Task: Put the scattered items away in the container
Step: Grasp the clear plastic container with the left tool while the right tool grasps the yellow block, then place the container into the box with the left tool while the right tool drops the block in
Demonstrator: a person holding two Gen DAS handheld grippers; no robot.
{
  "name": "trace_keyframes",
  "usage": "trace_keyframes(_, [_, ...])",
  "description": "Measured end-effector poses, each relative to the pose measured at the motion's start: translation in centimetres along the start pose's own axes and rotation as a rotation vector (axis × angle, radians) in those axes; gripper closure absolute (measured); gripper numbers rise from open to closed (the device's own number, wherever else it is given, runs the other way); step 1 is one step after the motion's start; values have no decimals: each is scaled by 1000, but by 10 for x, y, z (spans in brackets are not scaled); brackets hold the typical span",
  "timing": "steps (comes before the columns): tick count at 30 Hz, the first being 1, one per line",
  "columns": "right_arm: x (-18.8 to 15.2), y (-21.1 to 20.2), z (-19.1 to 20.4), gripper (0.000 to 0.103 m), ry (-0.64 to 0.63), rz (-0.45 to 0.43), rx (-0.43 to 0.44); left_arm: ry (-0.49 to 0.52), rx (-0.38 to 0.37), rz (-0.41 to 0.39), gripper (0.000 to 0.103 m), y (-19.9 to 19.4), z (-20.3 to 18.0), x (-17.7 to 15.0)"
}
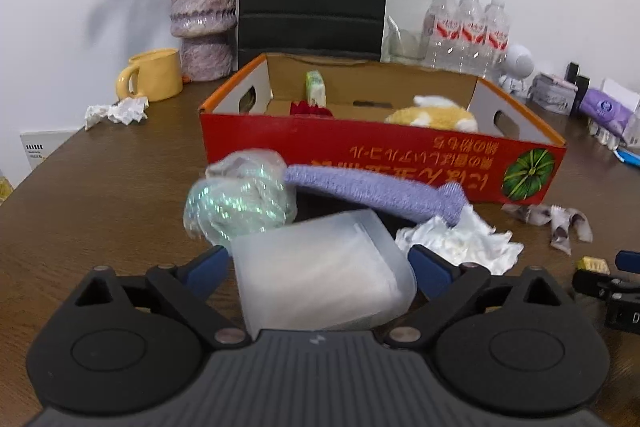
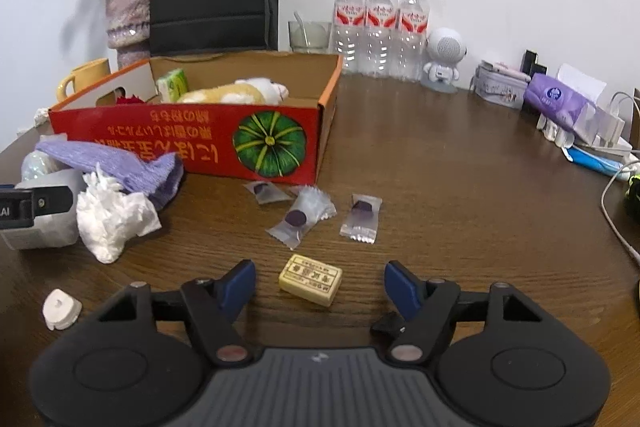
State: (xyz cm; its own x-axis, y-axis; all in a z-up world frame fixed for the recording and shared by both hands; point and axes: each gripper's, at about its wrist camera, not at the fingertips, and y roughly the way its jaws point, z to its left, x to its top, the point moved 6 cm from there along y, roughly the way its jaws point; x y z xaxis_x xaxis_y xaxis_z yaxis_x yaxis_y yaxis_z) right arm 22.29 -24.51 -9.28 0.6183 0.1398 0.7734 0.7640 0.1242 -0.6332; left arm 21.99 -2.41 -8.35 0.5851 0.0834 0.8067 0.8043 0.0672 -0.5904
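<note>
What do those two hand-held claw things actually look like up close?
Both look alike. The left gripper and right gripper each have a dark grey ribbed body with a small pale mark at its middle, flanked by two black rounded housings with a disc-shaped ring on top. Black linkage bars with round metal pins carry the two blue fingers. No cables, sleeves or hands show.

Left tongs (image 1: 318,261) straddle a translucent white plastic tub (image 1: 320,271), pads not visibly pressing. Red cardboard box (image 1: 360,155) behind it on brown wooden worktop (image 1: 100,207).
</note>
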Motion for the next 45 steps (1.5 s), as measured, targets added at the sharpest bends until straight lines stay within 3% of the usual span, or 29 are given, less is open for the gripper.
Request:
trace_keyframes(4, [-3,1,-1,50,30,14,37,5,1,21,15,2,6,-6])
trace_keyframes(6, [-4,0,-2,68,35,8,39,6,-6,21,16,0,9,-7])
trace_keyframes(7, [-4,-1,-2,71,36,5,46,7,-8,20,16,-2,10,-8])
trace_keyframes(21, [-9,-21,9,71,38,-30,94,19,-29,-49,19,-35,20,-20])
trace_keyframes(31, [-4,-36,20,71,38,-70,134,-14,-88,-124,20,-72,30,-12])
trace_keyframes(39, [48,-60,31,71,14,-204,177,-10,-119,-279,20,-98,32,45])
trace_keyframes(45, [112,-50,45,71,-19,-293,188,-17,-137,-352,20,-84,26,101])
